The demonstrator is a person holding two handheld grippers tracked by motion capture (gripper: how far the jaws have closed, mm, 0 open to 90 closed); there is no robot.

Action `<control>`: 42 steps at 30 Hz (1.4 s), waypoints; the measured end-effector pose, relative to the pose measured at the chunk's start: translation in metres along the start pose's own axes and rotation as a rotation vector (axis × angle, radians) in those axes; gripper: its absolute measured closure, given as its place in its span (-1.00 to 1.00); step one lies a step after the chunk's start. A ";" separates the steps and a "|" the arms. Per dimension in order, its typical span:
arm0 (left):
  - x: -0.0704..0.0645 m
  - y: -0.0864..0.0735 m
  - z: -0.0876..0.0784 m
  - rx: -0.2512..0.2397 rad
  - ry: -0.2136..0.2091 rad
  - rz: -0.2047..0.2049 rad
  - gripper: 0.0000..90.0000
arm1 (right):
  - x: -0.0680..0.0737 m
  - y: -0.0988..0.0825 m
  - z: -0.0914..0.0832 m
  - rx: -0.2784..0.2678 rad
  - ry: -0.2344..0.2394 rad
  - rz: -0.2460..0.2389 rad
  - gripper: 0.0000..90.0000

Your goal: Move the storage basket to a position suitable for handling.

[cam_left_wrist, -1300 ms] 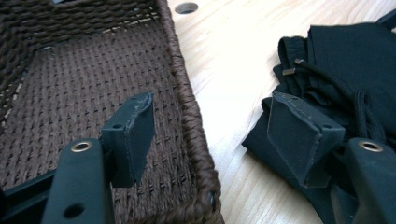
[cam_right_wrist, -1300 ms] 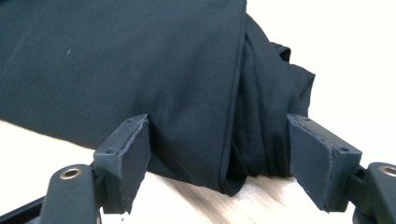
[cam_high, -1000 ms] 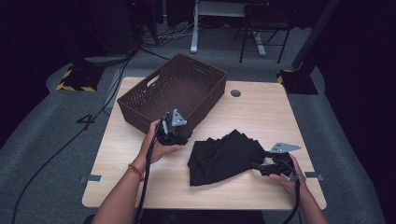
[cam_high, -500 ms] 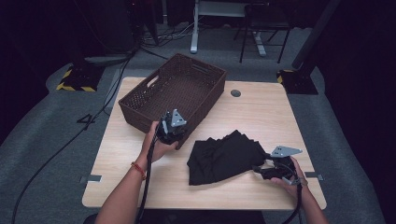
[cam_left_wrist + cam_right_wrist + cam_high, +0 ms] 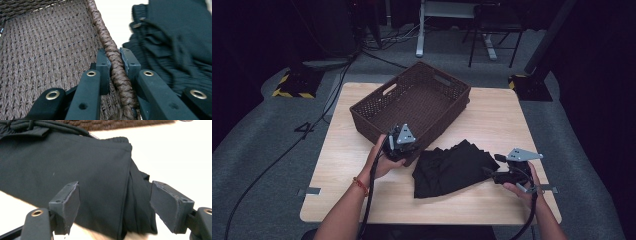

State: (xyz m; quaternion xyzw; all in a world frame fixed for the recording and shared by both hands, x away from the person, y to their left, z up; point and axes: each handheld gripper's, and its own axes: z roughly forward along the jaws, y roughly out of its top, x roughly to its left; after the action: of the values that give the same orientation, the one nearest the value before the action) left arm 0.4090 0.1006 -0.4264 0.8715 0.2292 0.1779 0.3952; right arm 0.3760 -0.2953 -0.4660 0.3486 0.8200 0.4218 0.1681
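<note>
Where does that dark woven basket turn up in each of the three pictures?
High view: basket at table centre-back.
Left gripper view: its wall and braided rim at left and centre, rim between the jaws.
Right gripper view: a brown strip along the top.
Shared landmark: black garment.

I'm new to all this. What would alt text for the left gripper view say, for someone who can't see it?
The left hand-held gripper has its two black jaws closed on the braided rim of a brown woven basket. A crumpled black garment lies on the pale table just outside the basket.
</note>
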 end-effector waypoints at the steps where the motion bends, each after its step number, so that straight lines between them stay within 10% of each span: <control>1: -0.002 0.000 0.000 -0.002 -0.012 0.008 0.76 | 0.000 0.002 0.003 0.006 0.005 0.001 -0.46; 16: -0.020 -0.006 -0.010 -0.032 -0.162 0.108 0.76 | -0.009 -0.011 0.029 0.140 0.117 0.034 -0.59; 42: 0.005 -0.056 -0.072 -0.048 0.119 -0.053 0.21 | 0.034 -0.034 0.001 0.138 0.021 0.075 -0.54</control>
State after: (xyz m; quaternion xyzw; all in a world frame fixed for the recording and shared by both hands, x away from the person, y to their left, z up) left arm 0.3635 0.1800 -0.4242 0.8432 0.2712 0.2244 0.4064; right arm 0.3378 -0.2844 -0.4935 0.3851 0.8352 0.3740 0.1191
